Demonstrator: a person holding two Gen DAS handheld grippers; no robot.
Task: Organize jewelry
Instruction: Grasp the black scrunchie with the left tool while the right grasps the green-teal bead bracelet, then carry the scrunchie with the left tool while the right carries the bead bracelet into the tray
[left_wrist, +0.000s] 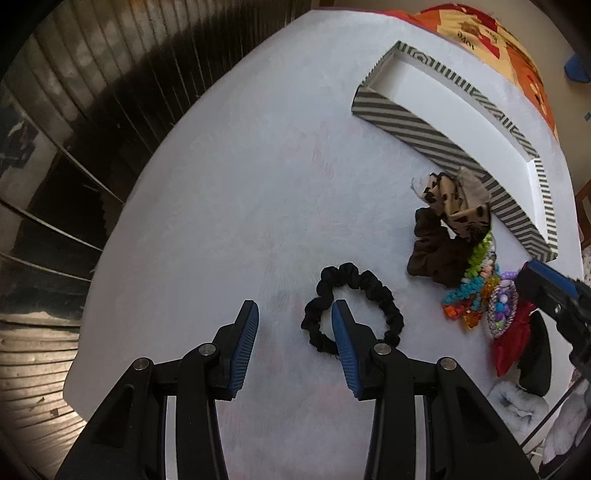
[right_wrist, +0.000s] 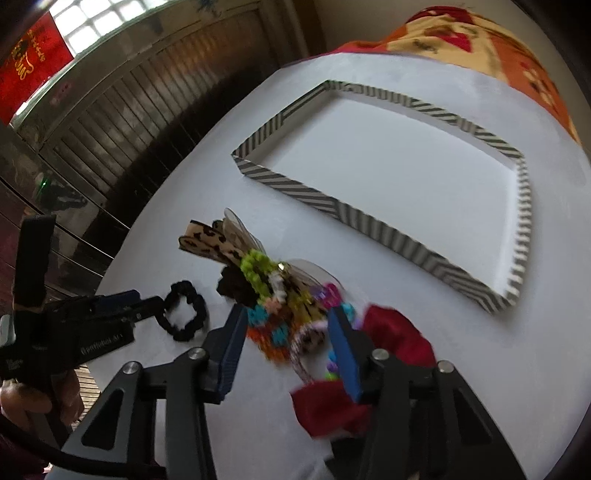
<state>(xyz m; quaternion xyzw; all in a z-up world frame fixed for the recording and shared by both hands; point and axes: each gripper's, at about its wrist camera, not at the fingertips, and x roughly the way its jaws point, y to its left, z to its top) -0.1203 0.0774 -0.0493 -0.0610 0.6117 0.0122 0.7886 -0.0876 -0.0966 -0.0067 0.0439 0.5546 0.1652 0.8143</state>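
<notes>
A black scrunchie (left_wrist: 354, 295) lies on the white table; it also shows in the right wrist view (right_wrist: 184, 310). My left gripper (left_wrist: 295, 314) is open, its right finger over the scrunchie's ring, its left finger outside it. A pile of hair pieces lies to the right: a leopard bow (left_wrist: 458, 206), a brown scrunchie (left_wrist: 432, 251), a multicoloured bead piece (left_wrist: 476, 291) and a red scrunchie (left_wrist: 513, 343). My right gripper (right_wrist: 288, 325) is open over the bead piece (right_wrist: 273, 321), with the red scrunchie (right_wrist: 395, 332) beside its right finger. The striped tray (right_wrist: 354, 214) is empty.
The striped tray (left_wrist: 406, 122) stands at the far right of the table. A black item (left_wrist: 535, 362) and a grey fluffy item (left_wrist: 517, 402) lie at the near right. The table edge (left_wrist: 122, 236) drops off at the left. An orange patterned cloth (right_wrist: 480, 40) lies behind.
</notes>
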